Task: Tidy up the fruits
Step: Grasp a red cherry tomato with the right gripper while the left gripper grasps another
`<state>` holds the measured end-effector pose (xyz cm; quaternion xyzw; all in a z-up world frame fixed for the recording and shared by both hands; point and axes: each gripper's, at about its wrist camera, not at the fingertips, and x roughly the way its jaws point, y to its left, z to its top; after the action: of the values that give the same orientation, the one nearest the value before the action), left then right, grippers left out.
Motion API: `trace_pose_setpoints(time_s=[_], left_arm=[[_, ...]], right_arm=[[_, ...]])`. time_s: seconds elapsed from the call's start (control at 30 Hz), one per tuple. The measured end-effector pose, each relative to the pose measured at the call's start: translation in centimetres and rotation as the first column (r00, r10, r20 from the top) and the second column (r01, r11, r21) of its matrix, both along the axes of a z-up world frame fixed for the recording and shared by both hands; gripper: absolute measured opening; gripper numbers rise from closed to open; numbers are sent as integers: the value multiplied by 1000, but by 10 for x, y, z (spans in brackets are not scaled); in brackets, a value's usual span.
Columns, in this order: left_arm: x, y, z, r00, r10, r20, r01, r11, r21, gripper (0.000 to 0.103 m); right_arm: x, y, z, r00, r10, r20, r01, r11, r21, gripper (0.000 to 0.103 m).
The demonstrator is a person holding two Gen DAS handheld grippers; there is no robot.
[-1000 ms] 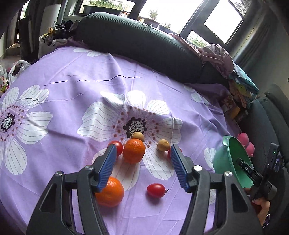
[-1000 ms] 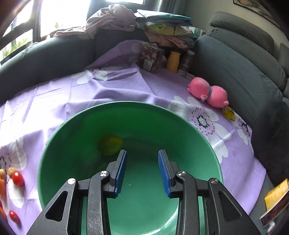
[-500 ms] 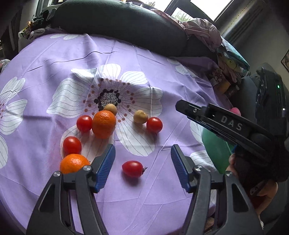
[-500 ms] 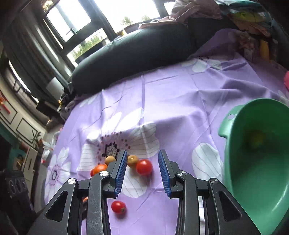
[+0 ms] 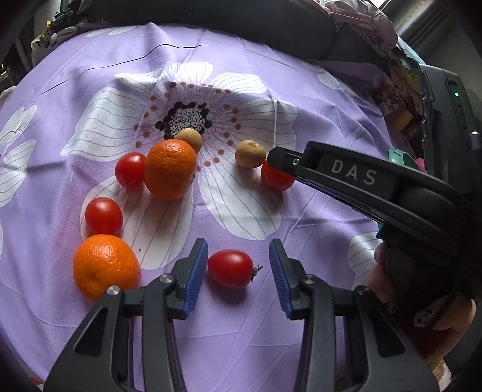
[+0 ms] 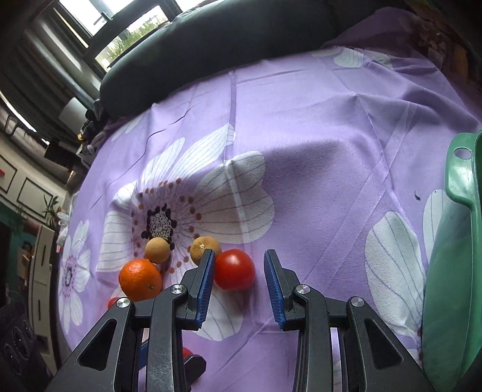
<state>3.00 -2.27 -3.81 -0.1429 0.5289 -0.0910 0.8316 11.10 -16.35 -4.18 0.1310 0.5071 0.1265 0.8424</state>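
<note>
Fruit lies on a purple flowered cloth (image 5: 241, 90). My left gripper (image 5: 238, 256) is open, its jaws either side of an oval red tomato (image 5: 230, 268). Two oranges (image 5: 170, 169) (image 5: 104, 265), two more tomatoes (image 5: 130, 169) (image 5: 104, 215) and two small tan fruits (image 5: 189, 138) (image 5: 250, 153) lie beyond. My right gripper (image 6: 239, 256) is open around a round red tomato (image 6: 234, 269); it shows in the left wrist view (image 5: 283, 162) reaching in from the right over that tomato (image 5: 274, 181). A green bowl (image 6: 452, 271) stands at the right.
A dark sofa cushion (image 6: 226, 39) borders the far side of the cloth. An orange (image 6: 140, 279) and two tan fruits (image 6: 157, 249) (image 6: 200, 245) sit just left of my right gripper. Clothes are piled at the back right (image 5: 361, 21).
My right gripper left the green bowl, swung left and came down around the round tomato. My left gripper moved forward and lower until the oval tomato lay between its jaws.
</note>
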Motion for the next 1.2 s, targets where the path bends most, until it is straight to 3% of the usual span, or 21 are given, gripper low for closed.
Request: trace_pose_setpoints(time_s=[0.1, 0.47, 0.73, 0.93, 1.2], left_arm=[[2, -1, -3, 1000, 9, -27, -9, 1000, -13, 36], [1, -6, -5, 1000, 27, -14, -28, 999, -17, 31], [-1, -4, 4, 999, 29, 43, -28, 999, -34, 31], [-3, 4, 9, 996, 57, 66, -53, 997, -62, 31], [-11, 6, 28, 982, 81, 173, -67, 994, -84, 31]], right_arm=[[0, 6, -2, 1000, 11, -1, -11, 1000, -9, 35], [-4, 1, -3, 999, -31, -6, 31, 998, -50, 30], [-26, -19, 8, 995, -101, -1, 101, 995, 11, 30], [-35, -27, 11, 991, -130, 2, 130, 991, 1, 30], [-42, -25, 22, 987, -150, 55, 152, 988, -35, 30]])
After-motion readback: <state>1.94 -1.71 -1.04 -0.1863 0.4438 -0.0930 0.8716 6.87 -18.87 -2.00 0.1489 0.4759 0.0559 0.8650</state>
